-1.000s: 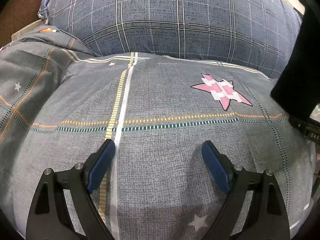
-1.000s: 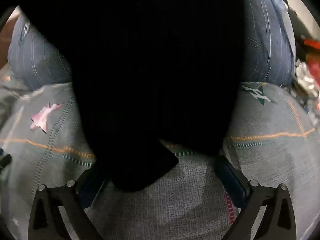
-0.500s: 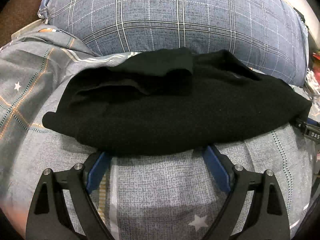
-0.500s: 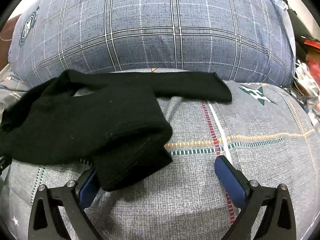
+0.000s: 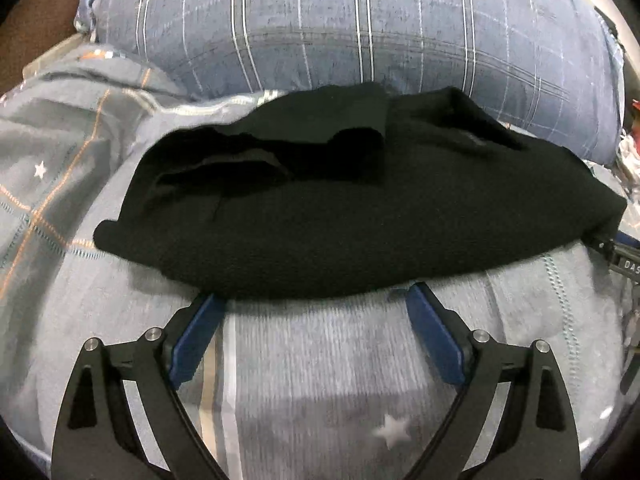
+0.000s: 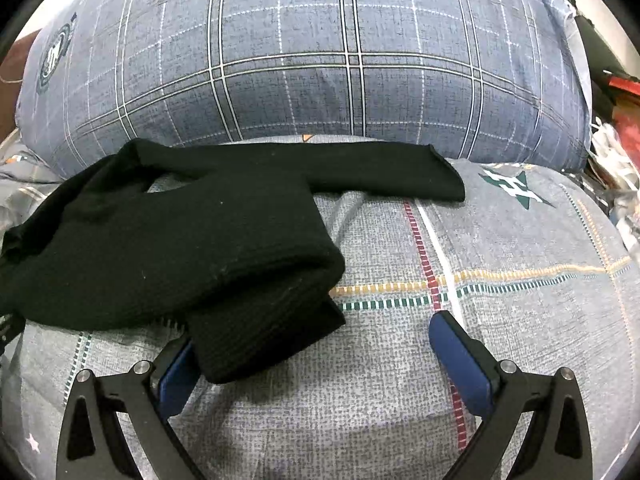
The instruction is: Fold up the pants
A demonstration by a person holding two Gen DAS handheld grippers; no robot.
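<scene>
Black pants lie crumpled across the grey patterned bedspread, just beyond my left gripper, which is open and empty with its blue pads at the pants' near edge. In the right wrist view the pants lie at the left, one leg stretched right along the pillow. A folded end lies over the left finger of my open right gripper, not clamped.
A large blue plaid pillow lies behind the pants and also shows in the left wrist view. Clutter with red items sits off the bed's right edge. The other gripper's tip shows at the right edge.
The pants hung in front of the right camera a second ago and dropped onto the bedspread. Since half a second ago they lie still, and the left gripper has shifted slightly.
</scene>
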